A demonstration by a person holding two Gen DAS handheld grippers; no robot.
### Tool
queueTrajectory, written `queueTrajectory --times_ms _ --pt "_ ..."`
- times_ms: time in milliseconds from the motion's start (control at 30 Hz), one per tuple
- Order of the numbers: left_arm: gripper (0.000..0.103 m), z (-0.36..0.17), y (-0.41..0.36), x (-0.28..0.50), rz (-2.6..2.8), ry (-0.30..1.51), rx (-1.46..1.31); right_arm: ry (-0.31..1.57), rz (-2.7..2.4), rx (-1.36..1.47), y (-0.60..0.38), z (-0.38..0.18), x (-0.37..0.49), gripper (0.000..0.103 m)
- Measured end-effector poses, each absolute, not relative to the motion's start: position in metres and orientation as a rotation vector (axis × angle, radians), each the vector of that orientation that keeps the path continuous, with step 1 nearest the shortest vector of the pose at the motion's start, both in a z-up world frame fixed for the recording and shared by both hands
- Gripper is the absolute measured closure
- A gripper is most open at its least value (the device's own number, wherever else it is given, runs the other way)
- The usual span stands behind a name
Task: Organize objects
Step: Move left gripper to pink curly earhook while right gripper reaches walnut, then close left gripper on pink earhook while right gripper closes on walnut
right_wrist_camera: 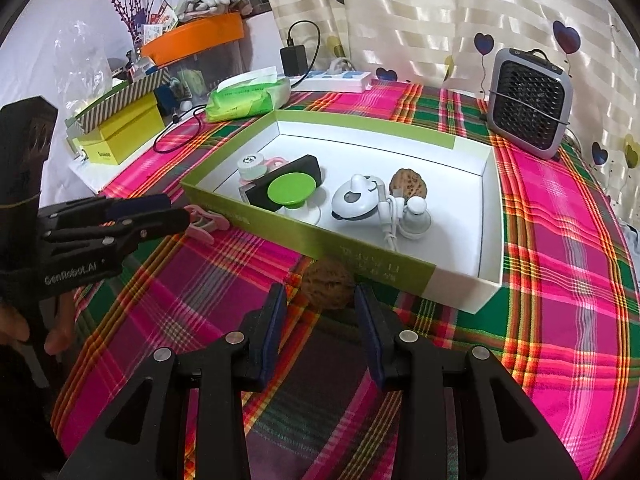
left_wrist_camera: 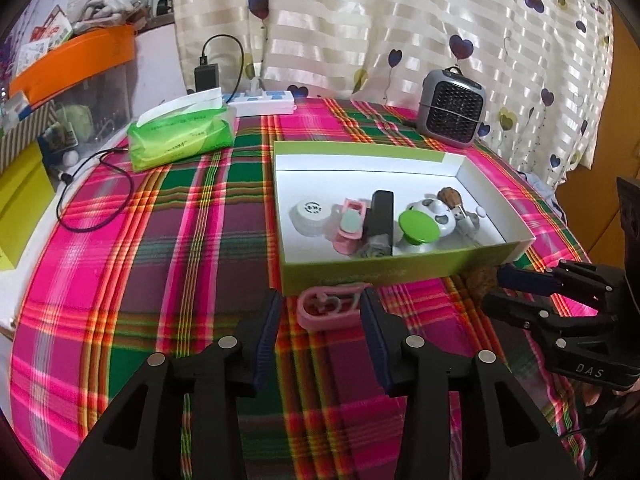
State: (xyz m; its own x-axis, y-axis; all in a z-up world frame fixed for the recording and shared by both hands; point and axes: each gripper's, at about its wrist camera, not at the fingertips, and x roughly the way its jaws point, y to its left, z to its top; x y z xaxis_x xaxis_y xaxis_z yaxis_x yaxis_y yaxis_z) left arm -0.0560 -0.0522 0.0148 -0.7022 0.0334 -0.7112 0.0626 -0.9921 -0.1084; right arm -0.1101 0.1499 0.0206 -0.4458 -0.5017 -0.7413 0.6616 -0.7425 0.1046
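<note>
- Fingers of the left gripper (left_wrist_camera: 320,312) stand wide apart on either side of a small pink plastic clip (left_wrist_camera: 329,309). The clip lies flat on the cloth between them with a gap at each pad, so nothing is gripped.
- Fingers of the right gripper (right_wrist_camera: 320,308) stand apart around a brown wrinkled walnut (right_wrist_camera: 329,285). The right pad sits at the shell's edge and the left pad is clear of it. No clamp is judged to be on.
- Both loose items rest on the pink and green plaid tablecloth (left_wrist_camera: 160,240), just outside the near wall of the shallow green cardboard box with a white interior (left_wrist_camera: 400,270).
- Box contents sit toward the near wall: a white round cap (left_wrist_camera: 310,216), a second pink clip (left_wrist_camera: 350,226), a black rectangular block (left_wrist_camera: 381,218), a green round disc on a white base (left_wrist_camera: 418,227), a white and grey rounded gadget (right_wrist_camera: 354,198) with its white cable, and a second walnut (right_wrist_camera: 408,186).
- Judged purpose: the box is the collection point. The clip and walnut are the two pieces left outside it, one for each gripper.
- Both grippers point steeply down, which suits a grasp from above on low items.
- Next step calls for closing on each item, then lifting it over the near wall into the free far half of the box.
</note>
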Motion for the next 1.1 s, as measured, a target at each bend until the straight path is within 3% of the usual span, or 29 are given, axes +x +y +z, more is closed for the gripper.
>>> queueTrajectory --times_ms 533,1100 --pt "0.063 0.004 -0.05 -0.063 -2.972 0.259 1.347 0.262 -2.172 1.067 0.146 0.015 -0.12 0.066" --pt "0.063 0.0 -0.02 -0.064 -2.986 0.028 1.387 0.258 -2.193 1.089 0.145 0.013 -0.126 0.066"
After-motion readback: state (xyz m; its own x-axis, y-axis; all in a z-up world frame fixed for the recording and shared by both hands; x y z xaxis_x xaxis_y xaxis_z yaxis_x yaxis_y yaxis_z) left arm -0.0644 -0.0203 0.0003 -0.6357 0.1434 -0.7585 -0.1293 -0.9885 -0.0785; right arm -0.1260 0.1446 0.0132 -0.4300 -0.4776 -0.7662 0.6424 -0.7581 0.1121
